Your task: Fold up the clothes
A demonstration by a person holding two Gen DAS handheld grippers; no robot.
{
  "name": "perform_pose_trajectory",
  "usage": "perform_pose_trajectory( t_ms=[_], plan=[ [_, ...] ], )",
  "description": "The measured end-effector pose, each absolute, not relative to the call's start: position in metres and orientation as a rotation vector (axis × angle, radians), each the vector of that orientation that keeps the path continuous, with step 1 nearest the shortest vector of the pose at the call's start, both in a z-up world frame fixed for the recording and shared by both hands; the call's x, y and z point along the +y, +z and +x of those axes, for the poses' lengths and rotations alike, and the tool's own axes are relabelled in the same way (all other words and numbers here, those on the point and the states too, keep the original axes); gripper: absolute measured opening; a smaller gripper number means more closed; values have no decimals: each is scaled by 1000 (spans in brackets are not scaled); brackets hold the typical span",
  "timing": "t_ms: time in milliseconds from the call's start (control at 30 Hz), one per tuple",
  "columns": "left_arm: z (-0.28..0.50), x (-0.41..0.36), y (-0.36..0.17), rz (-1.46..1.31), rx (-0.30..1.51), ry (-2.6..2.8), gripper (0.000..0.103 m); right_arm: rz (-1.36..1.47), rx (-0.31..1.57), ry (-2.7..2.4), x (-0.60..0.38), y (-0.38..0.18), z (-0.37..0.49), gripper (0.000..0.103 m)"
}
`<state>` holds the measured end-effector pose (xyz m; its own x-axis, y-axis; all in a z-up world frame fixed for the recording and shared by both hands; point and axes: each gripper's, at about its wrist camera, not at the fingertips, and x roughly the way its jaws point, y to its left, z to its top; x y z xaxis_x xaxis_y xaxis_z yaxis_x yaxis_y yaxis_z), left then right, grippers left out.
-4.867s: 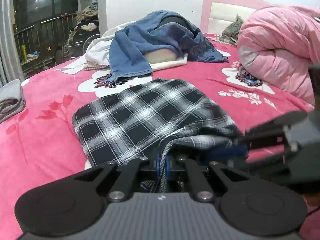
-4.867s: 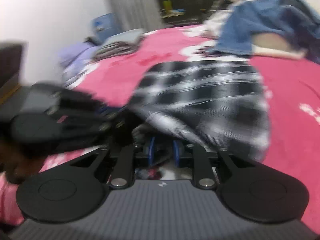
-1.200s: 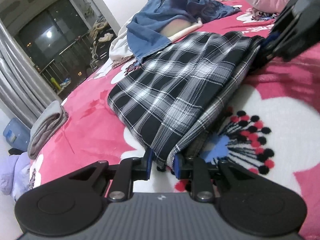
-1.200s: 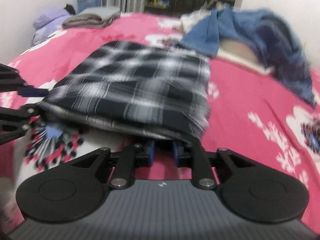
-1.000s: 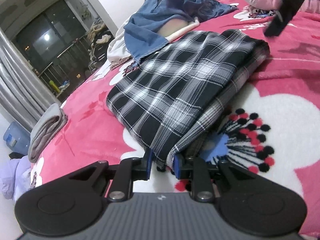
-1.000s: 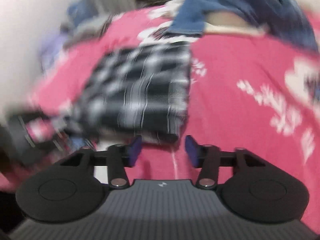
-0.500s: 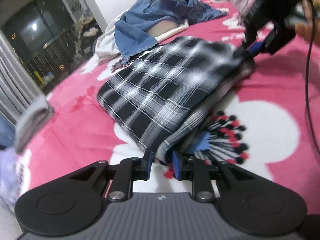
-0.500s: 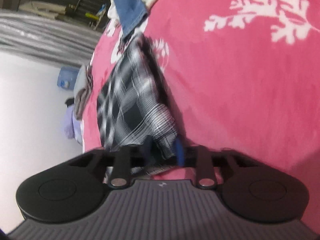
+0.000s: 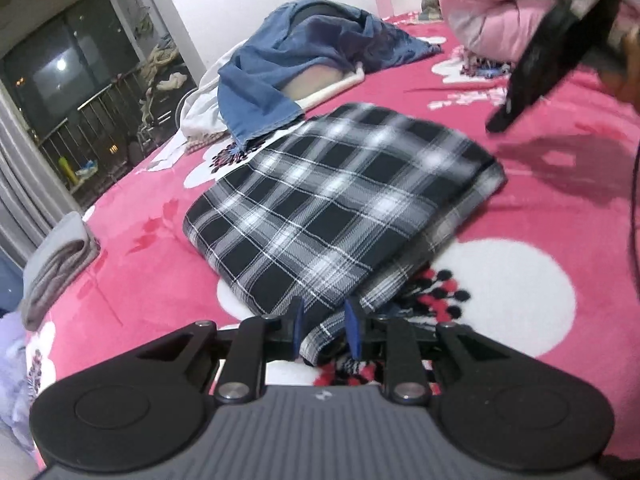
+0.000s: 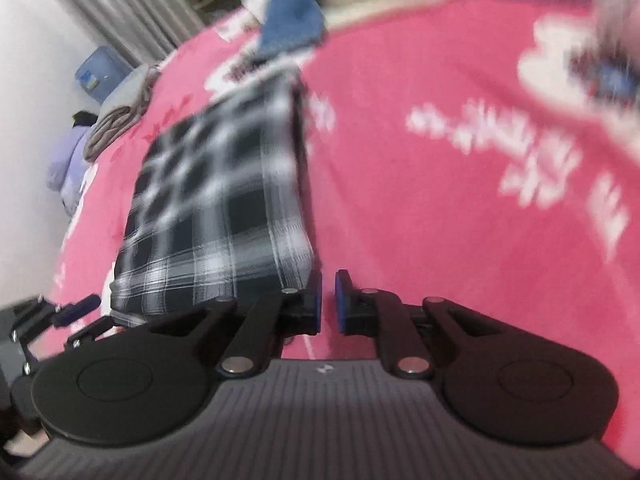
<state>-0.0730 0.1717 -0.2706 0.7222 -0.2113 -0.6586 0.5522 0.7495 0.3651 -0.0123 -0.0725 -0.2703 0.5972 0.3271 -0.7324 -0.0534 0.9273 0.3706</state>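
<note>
Left wrist view: a folded black-and-white plaid shirt lies flat on the pink flowered bed, forming a rough rectangle of several layers; its nearest corner sits between the blue pads of the left hand-held gripper, whose fingers are drawn in narrow and pinch that corner of cloth. Beyond the shirt, a heap of blue jeans rests over a white garment; the jeans' hem ends just beside the shirt's far edge. A rolled pink quilt lies at the head of the bed, upper right; a folded grey garment lies at the left edge of the bed, well apart from the shirt; a dark window with railings fills the upper left. The right hand-held gripper appears in this view as a dark, blurred shape raised above the bed to the right of the shirt, casting a shadow on the bedding.

Right wrist view (motion-blurred): the right hand-held gripper has its blue pads a narrow gap apart with nothing between them; the plaid shirt lies on the bed just to the left of the fingers, its near right corner next to the left pad; the left hand-held gripper shows at the lower left edge, at the shirt's other near corner. The grey garment and a blue water jug are visible at upper left.
</note>
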Motion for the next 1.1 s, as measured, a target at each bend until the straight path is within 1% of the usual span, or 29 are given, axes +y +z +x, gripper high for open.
perform_pose_trajectory(
  t_ms=[167, 400, 433, 467, 567, 667, 733, 767, 800, 900, 967, 1033, 1067, 1100],
  plan=[
    [-68, 171, -281, 608, 626, -404, 25, 89, 763, 457, -18, -250, -20, 8],
    [-69, 171, -289, 652, 581, -392, 25, -295, 734, 665, 75, -267, -21, 9],
    [-69, 172, -289, 655, 573, -393, 21, -337, 719, 681, 83, -269, -21, 9],
    [-69, 173, -289, 640, 571, -391, 14, -377, 709, 687, 91, -271, -22, 10],
    [-67, 178, -283, 572, 566, -367, 5, -462, 690, 689, 107, -274, -21, 10],
    [-65, 182, -277, 526, 573, -344, 4, -490, 670, 718, 114, -272, -23, 10],
    [-64, 185, -274, 488, 592, -346, 3, -506, 655, 747, 118, -270, -25, 14],
    [-65, 185, -274, 480, 600, -350, 3, -525, 646, 750, 121, -271, -27, 22],
    [-66, 185, -274, 481, 603, -352, 3, -553, 635, 747, 124, -272, -29, 26],
    [-72, 184, -275, 488, 614, -364, 3, -632, 580, 741, 137, -278, -34, 27],
    [-74, 184, -276, 491, 623, -369, 3, -665, 562, 735, 143, -282, -34, 27],
    [-77, 183, -278, 500, 632, -376, 2, -707, 567, 730, 147, -289, -33, 23],
    [-78, 183, -278, 506, 633, -377, 3, -728, 571, 726, 149, -293, -32, 15],
    [-79, 184, -278, 507, 634, -377, 3, -729, 574, 726, 149, -292, -32, 10]
  ],
)
